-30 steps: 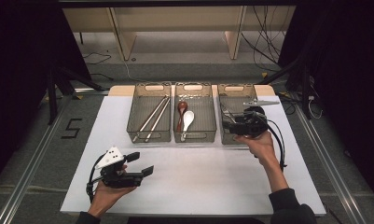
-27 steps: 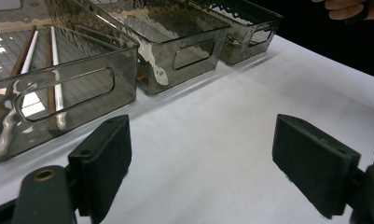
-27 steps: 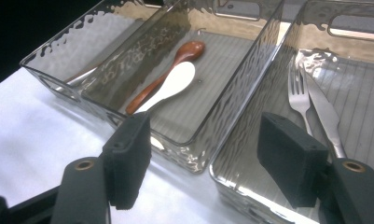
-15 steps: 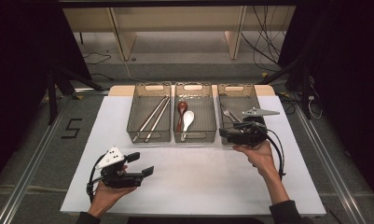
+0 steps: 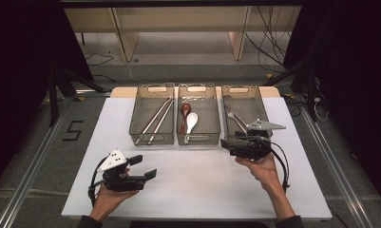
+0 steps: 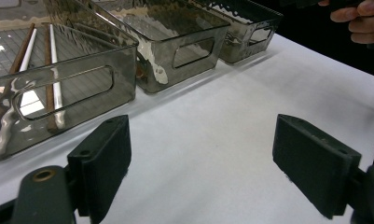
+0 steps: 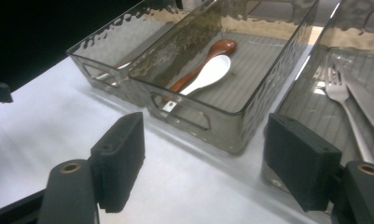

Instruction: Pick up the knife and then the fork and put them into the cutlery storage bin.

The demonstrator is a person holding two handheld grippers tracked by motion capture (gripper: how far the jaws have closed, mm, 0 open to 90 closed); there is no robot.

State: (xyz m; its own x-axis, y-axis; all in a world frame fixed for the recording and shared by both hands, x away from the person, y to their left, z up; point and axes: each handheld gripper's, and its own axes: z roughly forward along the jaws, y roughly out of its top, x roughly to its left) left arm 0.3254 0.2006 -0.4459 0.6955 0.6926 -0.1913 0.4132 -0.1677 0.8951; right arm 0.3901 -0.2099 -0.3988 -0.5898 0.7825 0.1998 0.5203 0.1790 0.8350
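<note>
Judging by the sorted trays, the fork (image 5: 232,116) already lies in the right tray (image 5: 261,102) at two o'clock. Right tongs (image 7: 205,161) have just been opening, nothing between them; left tongs (image 6: 201,163) gape empty over bare worktop (image 5: 202,183).

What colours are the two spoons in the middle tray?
One spoon is white, the other spoon reddish brown; the right gripper view shows them best.

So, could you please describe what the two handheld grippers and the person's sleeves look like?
Both are black. The left gripper has flat rectangular pads, a pale grey triangular plate and a looping black cable. The right gripper looks the same, with brass-coloured pivots. Dark sleeves show at the wrists.
</note>
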